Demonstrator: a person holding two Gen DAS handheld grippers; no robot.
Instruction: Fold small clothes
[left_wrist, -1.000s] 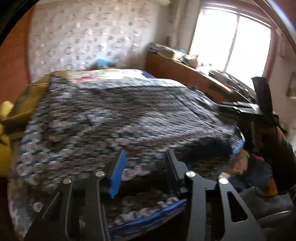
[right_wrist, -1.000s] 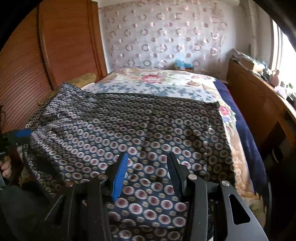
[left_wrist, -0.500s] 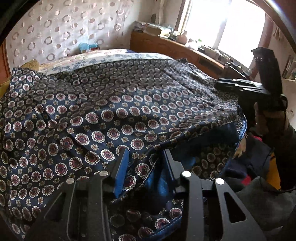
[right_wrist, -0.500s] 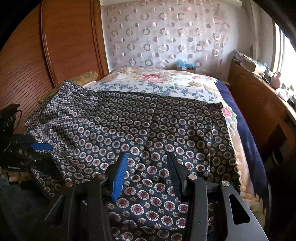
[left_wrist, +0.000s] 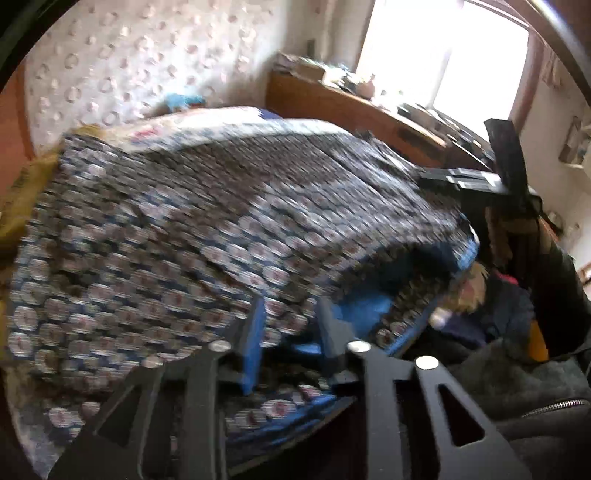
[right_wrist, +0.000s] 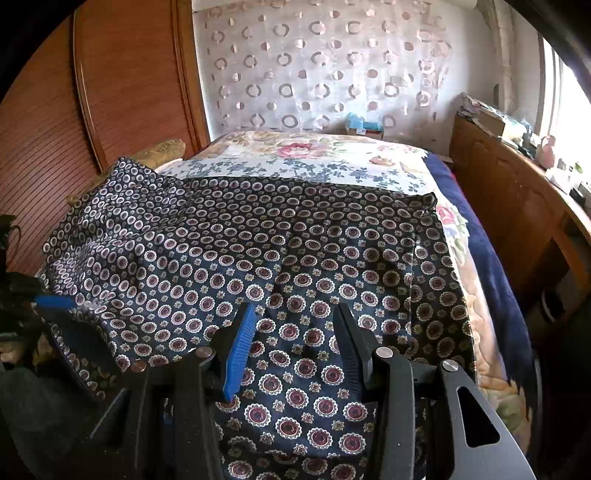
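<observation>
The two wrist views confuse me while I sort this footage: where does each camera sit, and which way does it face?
Left wrist: on the left gripper, facing across the patterned garment toward the window; right gripper shows.
Right wrist: on the right gripper, facing along the bed to the wall; left gripper shows.
Shared: the garment, the bed.
</observation>
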